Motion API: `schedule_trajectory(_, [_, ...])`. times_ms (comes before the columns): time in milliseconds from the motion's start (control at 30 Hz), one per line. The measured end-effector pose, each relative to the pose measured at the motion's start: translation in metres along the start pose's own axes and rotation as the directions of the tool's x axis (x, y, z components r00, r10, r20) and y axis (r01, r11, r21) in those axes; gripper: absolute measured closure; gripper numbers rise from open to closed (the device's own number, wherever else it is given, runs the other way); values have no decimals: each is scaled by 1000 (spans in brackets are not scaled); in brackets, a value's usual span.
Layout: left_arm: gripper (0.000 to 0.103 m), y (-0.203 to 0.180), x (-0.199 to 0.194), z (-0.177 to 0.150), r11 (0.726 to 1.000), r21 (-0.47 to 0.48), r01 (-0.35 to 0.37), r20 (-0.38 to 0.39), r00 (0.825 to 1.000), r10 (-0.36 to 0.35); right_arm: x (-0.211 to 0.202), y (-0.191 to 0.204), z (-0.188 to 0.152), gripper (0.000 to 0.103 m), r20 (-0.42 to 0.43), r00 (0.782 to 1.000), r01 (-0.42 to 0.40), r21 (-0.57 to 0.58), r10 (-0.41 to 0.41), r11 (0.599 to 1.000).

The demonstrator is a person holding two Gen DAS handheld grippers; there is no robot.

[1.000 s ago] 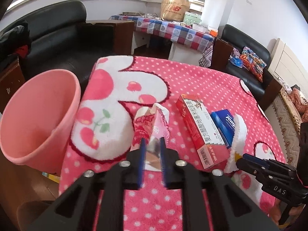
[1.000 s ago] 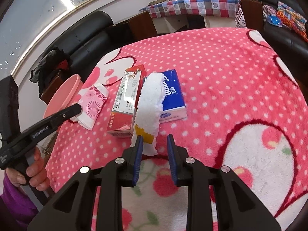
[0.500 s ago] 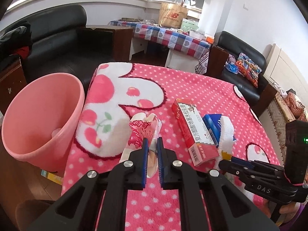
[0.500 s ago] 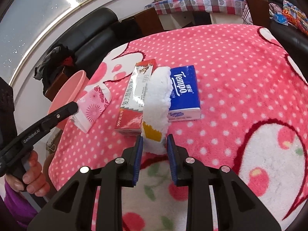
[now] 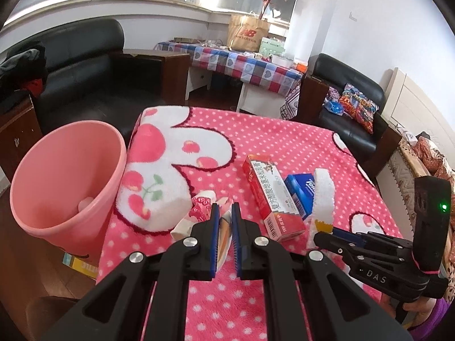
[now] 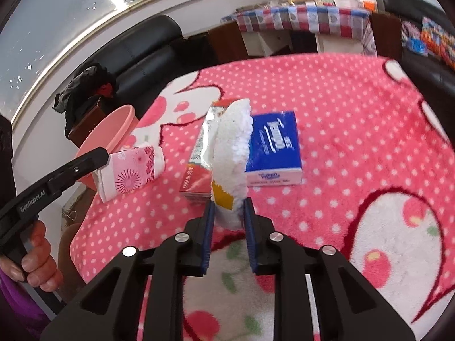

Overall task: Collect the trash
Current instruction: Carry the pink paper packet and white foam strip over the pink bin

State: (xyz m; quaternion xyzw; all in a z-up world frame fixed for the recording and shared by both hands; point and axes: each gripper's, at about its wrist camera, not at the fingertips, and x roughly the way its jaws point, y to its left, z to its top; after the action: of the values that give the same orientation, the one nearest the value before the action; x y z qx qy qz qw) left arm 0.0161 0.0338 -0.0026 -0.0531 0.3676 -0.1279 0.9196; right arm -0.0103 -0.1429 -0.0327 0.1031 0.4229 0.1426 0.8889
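My left gripper (image 5: 224, 209) is shut on a crumpled pink-flowered paper cup (image 5: 199, 209) and holds it above the pink dotted blanket (image 5: 284, 139); the cup also shows in the right wrist view (image 6: 129, 172). My right gripper (image 6: 227, 207) is shut on a white foam piece (image 6: 231, 147) with a yellow label and lifts it off the blanket (image 6: 355, 99); the foam also shows in the left wrist view (image 5: 322, 196). A pink bin (image 5: 65, 179) stands left of the table, open and tilted, with something pale at its bottom.
A red and white box (image 5: 270, 196) and a blue tissue pack (image 6: 273, 145) lie on the blanket near the foam. Black sofas (image 5: 71, 65), a wooden cabinet and a checked table (image 5: 233, 62) stand behind. A yellow box lies on the floor under the bin.
Both grippers have risen. The left one closed tighter on the paper cup and lifted it; the right one closed on the foam piece and raised it off the blanket.
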Motion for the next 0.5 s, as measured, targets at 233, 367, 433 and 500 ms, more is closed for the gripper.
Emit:
schedule_trajectory(233, [95, 1, -20, 7, 1000, 3, -2, 57, 998, 1, -23, 22, 14, 82, 74, 997, 14, -78, -8, 997])
schedule_trajectory(367, [95, 9, -36, 15, 1000, -8, -28, 105, 994, 28, -21, 38, 27, 82, 86, 996, -3, -115, 13, 993])
schedule_trajectory(433, [95, 15, -43, 18, 999, -19, -40, 124, 991, 42, -19, 51, 34, 82, 89, 995, -22, -141, 34, 990])
schedule_trajectory(500, [95, 25, -53, 22, 998, -36, -58, 146, 987, 63, -14, 64, 42, 82, 91, 994, -37, -170, 54, 985])
